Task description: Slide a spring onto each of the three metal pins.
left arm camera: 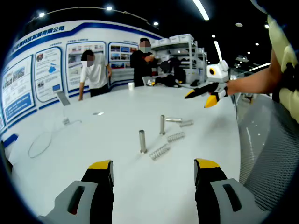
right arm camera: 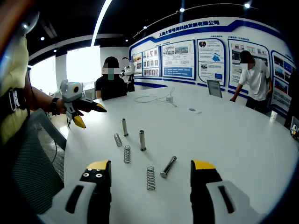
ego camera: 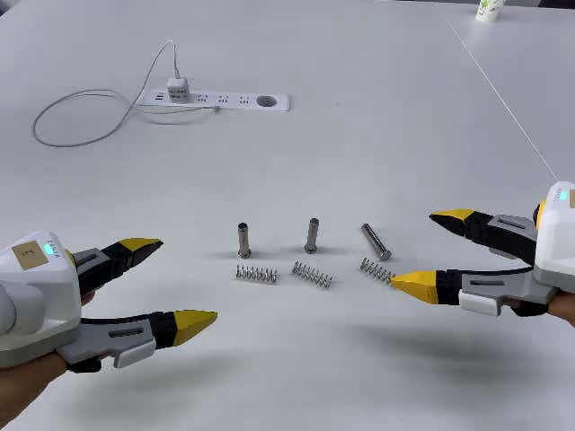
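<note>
Three metal pins and three springs are laid out on a white bench (ego camera: 377, 117). The left pin (ego camera: 243, 240) and the middle pin (ego camera: 312, 235) stand upright, while the right pin (ego camera: 376, 241) lies flat at a slant. Just in front of the pins, one spring before each, lie the left spring (ego camera: 257, 274), the middle spring (ego camera: 313, 275) and the right spring (ego camera: 376, 269), all on their sides; none is threaded on a pin. The right spring lies close to the near end of the fallen pin, and contact between them cannot be judged. The left tongs (ego camera: 175, 280) are held at the near left of the bench, jaws apart and empty, well apart from the left spring. The right tongs (ego camera: 420, 250) are held at the near right, jaws likewise apart and empty, with the lower yellow tip just beside the right spring. Farther back lies one power strip (ego camera: 225, 99) carrying one white charger (ego camera: 177, 86), from which one cable (ego camera: 67, 121) loops to the left.
</note>
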